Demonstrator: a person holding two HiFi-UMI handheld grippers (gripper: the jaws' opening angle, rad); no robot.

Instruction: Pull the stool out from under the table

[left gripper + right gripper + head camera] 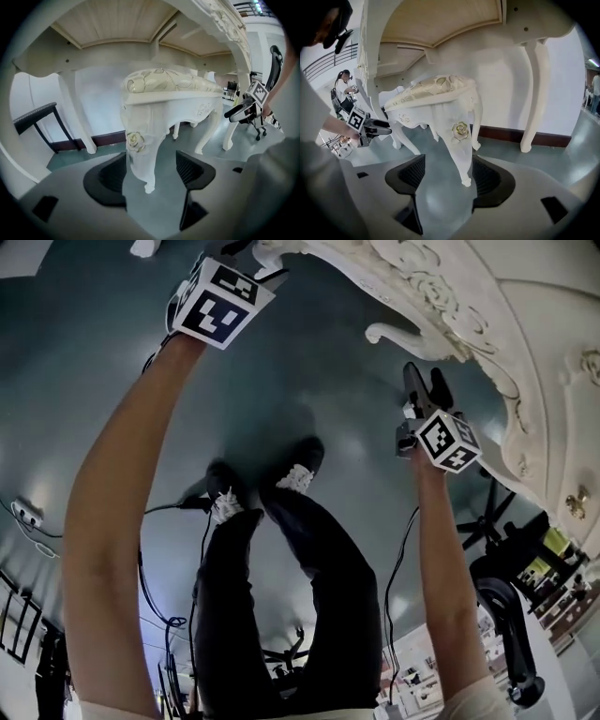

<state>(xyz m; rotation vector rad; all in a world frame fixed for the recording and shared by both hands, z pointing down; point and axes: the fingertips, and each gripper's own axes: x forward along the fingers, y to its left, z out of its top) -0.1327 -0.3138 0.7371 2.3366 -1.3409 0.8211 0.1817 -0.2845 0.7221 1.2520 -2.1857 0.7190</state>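
A person reaches down with both arms toward an ornate white desk (525, 324). The left hand-held gripper (152, 171) has its jaws spread. A carved stool leg (140, 150) with a rose ornament stands between them, closest to the left-side jaw; whether they touch cannot be told. Just beyond and above this gripper sits the white stool (171, 86), its patterned cushion tucked under the desk top. The right hand-held gripper (445, 176) is also spread wide, with a second stool leg (461, 145) between its jaws, the foot just beside the right-side jaw. Each gripper sees the other off to its side, near the stool. Grey-green floor (309, 381) lies beneath both grippers.
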